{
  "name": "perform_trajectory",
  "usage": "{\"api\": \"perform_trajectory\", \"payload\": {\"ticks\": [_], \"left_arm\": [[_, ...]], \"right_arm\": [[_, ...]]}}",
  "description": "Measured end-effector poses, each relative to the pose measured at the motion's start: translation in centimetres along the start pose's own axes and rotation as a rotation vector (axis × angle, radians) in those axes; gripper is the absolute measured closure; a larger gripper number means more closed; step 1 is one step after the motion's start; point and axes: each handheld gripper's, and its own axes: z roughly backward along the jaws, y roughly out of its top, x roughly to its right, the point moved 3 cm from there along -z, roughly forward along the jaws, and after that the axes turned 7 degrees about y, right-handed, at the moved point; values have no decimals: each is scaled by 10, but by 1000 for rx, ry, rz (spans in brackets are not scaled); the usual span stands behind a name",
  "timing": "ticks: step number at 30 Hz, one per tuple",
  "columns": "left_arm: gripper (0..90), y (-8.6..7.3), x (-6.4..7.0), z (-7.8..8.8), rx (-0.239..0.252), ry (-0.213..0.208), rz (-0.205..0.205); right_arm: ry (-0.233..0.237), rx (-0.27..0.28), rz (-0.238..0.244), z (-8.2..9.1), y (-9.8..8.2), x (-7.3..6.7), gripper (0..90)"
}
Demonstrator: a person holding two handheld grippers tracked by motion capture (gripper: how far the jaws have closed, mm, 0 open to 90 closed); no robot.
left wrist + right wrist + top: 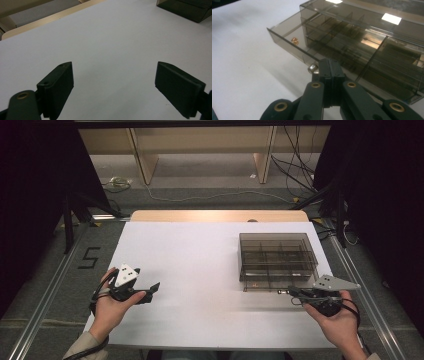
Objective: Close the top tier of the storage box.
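While the person's left hand [111,302] rested at the near left of the white table [190,270], its left gripper [151,290] lay low over the bare surface. In the left gripper view, the left gripper [113,82] had its two black jaws spread wide apart, with nothing between them but white tabletop.

At the right side of the table stood a smoky, see-through organiser box [277,251], divided inside into many small compartments. Its bottom drawer [265,286] stood partly out toward the person. A few small copper-coloured pieces [256,283] lay in the drawer's left end.

The right hand [337,317] held the right gripper [283,291] level, pointing left along the drawer's front. The grey three-cornered plate on top of it sat just beside the box's near right corner.

In the right gripper view, the right gripper [329,63] had its jaws pressed flat together with no gap showing. A small silver knob [313,68] on the drawer [287,37] front sat right against the tip of the left-hand jaw. Whether the jaws pinched any part of that knob could not be told. The copper-coloured pieces [295,40] showed through the drawer's clear wall, well apart from the jaws. The organiser box [367,37] rose behind them.
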Motion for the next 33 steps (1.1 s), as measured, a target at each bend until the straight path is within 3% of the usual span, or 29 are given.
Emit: {"api": "perform_trajectory", "payload": {"ticks": [13, 33], "left_arm": [[152, 0, 0, 0, 0, 0, 2], [152, 0, -1, 0, -1, 1, -4]], "right_arm": [[-22, -62, -15, -1, -10, 5, 900], [-41, -72, -7, -5, -10, 7, 900]]}}
